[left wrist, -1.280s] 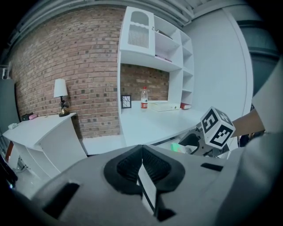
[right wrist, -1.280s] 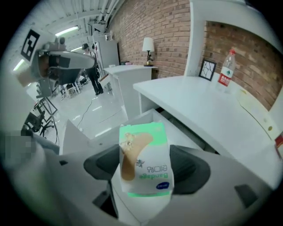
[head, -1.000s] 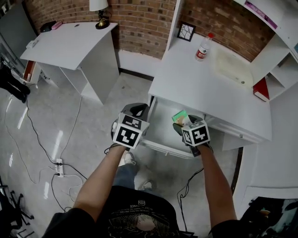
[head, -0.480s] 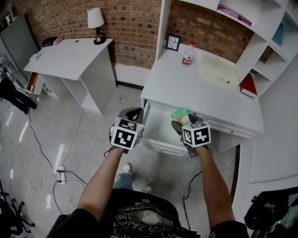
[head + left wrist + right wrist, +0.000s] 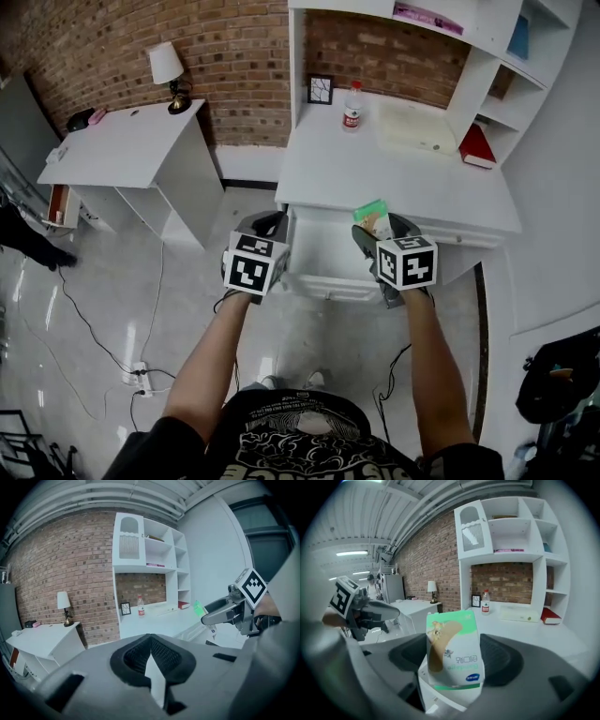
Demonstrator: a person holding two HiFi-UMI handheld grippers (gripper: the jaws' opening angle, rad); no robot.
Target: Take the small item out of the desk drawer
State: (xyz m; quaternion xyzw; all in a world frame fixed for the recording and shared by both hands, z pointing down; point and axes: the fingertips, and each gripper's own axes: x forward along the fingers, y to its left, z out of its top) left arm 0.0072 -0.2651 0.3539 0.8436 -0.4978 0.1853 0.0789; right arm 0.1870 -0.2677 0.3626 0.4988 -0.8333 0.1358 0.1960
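Our right gripper [image 5: 381, 232] pinches the green packet [image 5: 373, 214] in its fingers, clear of the open drawer [image 5: 328, 284], left gripper [image 5: 265, 223] fingers pressed together; next, we judge, it goes onto the desk [image 5: 403, 183].

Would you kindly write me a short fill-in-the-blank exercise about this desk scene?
The right gripper holds a ____-and-white packet. The left gripper has its jaws ____, with nothing between them. The desk drawer stands ____. The book on the desk is ____.
Missing words: green; shut; open; red.
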